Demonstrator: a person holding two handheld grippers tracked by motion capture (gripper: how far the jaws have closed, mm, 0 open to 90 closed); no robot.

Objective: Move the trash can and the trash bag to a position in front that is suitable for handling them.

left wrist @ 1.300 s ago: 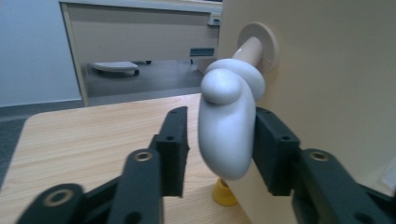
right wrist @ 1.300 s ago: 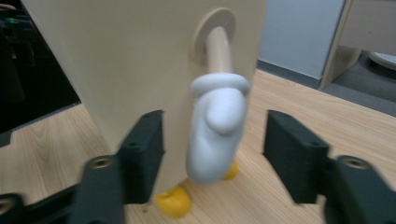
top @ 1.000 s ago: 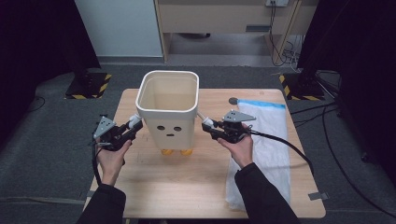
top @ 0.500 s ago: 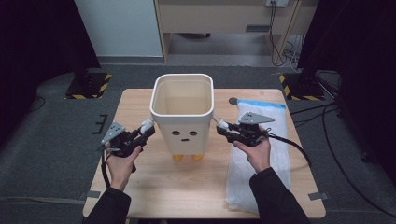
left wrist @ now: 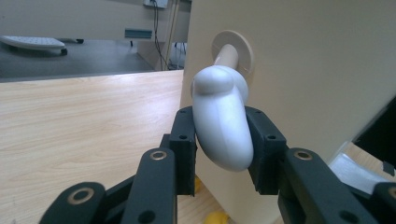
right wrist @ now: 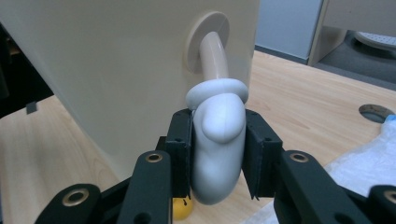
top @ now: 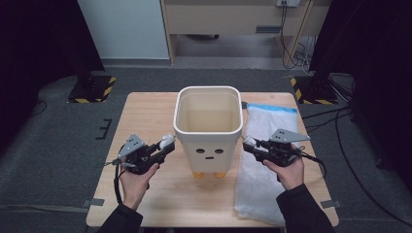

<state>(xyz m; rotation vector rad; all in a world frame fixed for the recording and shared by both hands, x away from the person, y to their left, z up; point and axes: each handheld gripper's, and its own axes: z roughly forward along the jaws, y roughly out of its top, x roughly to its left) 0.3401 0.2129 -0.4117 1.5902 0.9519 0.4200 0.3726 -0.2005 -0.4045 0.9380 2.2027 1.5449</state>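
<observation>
High view: one cream bin (top: 208, 127) stands on the desk (top: 145, 116), about midway between the left and right edges and nearer the far edge than the near one. Its front wall bears one face, made of two dark eyes and one short mouth, and two yellow feet (top: 208, 174) show under it. The bin has two white arm-shaped handles, one on each side wall. The left gripper (top: 164, 145) is clamped on the left handle (top: 167, 141), and the right gripper (top: 248, 144) is clamped on the right handle (top: 248, 141). Two hands hold the two grippers, one each, coming in from the near edge in dark sleeves.

One clear plastic bag (top: 268, 160) with a blue strip along its far end lies flat along the right edge of the desk, just beside the bin and under the right gripper.

In the left gripper view, the two black jaws press on either side of the one white handle (left wrist: 220, 121), which joins the bin wall through one round collar. The right gripper view gives the same: two jaws closed on the one white handle (right wrist: 218, 144), with one yellow foot (right wrist: 180, 207) low behind them.
</observation>
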